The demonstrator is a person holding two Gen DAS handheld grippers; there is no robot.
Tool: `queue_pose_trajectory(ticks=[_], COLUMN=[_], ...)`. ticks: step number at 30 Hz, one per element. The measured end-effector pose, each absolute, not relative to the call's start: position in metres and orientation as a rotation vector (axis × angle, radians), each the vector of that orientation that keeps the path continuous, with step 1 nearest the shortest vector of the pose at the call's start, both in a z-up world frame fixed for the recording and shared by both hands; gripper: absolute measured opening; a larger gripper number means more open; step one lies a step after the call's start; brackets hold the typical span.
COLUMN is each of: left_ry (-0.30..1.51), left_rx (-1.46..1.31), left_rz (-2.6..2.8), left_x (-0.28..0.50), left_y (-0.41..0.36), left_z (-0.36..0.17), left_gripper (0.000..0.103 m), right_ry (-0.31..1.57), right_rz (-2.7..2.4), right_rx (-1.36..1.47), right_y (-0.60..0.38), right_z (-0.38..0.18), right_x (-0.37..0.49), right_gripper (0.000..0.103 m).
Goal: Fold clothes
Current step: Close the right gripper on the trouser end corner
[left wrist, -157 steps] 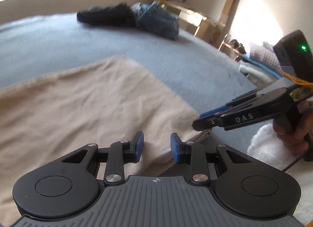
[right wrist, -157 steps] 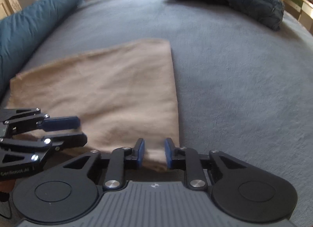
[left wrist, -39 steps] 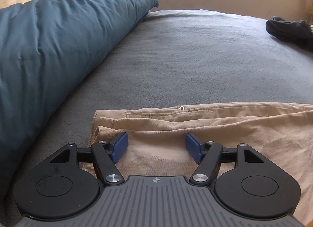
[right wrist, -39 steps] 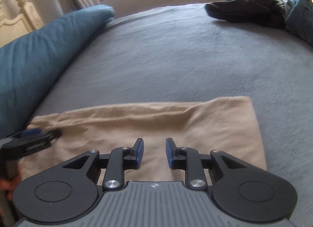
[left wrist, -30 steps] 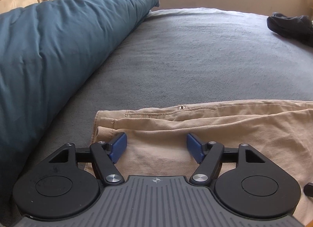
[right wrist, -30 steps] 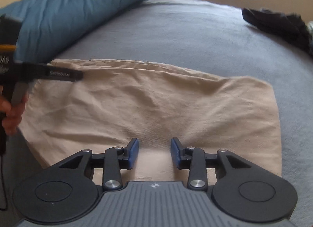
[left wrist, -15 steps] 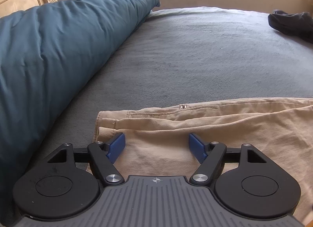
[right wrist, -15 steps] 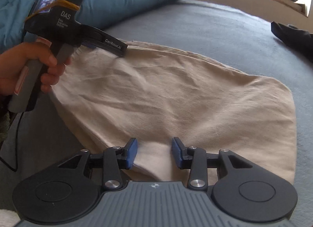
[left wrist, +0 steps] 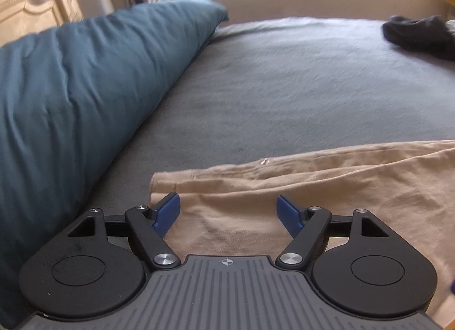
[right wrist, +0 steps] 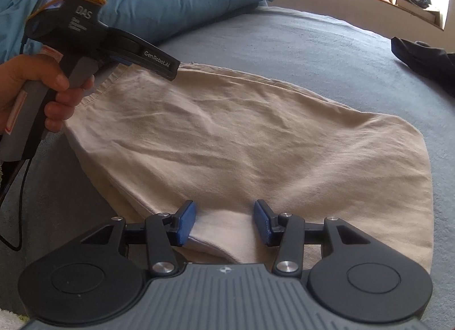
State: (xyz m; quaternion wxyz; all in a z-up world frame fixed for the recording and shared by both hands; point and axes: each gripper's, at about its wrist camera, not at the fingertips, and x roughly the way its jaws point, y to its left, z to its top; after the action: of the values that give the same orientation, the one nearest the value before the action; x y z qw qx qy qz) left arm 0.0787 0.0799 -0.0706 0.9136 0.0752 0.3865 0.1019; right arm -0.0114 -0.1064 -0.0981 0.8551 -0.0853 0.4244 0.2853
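Note:
Folded beige trousers (right wrist: 256,136) lie flat on the grey bed cover. In the left wrist view their waistband corner with a small button (left wrist: 264,161) faces me, and my left gripper (left wrist: 229,212) hovers open just over that corner (left wrist: 227,188). From the right wrist view the left gripper (right wrist: 159,62) shows at the upper left, held by a hand (right wrist: 42,88), its fingers over the far waistband edge. My right gripper (right wrist: 224,223) is open at the near edge, where a folded lip of cloth lies between its blue pads (right wrist: 186,222).
A large teal pillow (left wrist: 85,88) runs along the left side of the bed. A dark heap of clothes (left wrist: 421,35) lies at the far right. A cream headboard (left wrist: 34,20) and a bright window sill stand behind. A black cable (right wrist: 11,188) trails off the left gripper's handle.
My right gripper swung left along the near edge of the trousers and opened a little wider. The left gripper stayed over the waistband corner and spread slightly.

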Motion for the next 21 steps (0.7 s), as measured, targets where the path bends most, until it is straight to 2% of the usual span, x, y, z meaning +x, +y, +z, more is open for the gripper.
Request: queue_pose_trajectory(ticks=[4,8,11,21], left_ry=[0.768,0.748,0.752,0.792], left_rx=[0.109,0.06,0.061,0.066], left_rz=[0.091,-0.033,-0.102,-0.106], left_x=[0.069,0.062,0.06,0.061], left_y=[0.07,0.059,0.048,0.043], left_z=[-0.069,-0.071,-0.08,-0.1], left_gripper=[0.079,0.079,0.079,0.079], right_ry=[0.89,0.82,0.802,0.937], right_rz=[0.591,0.493,0.387,0.246], right_rx=[-0.108,0.097,0.297,0.787], right_y=[-0.117,-0.169,-0.228,-0.33], right_z=[-0.082,-0.049,-0.045,-0.12], right_x=[-0.005,0.013,0.028,0.095], right_gripper=[0.049,0.05,0.056,0.056])
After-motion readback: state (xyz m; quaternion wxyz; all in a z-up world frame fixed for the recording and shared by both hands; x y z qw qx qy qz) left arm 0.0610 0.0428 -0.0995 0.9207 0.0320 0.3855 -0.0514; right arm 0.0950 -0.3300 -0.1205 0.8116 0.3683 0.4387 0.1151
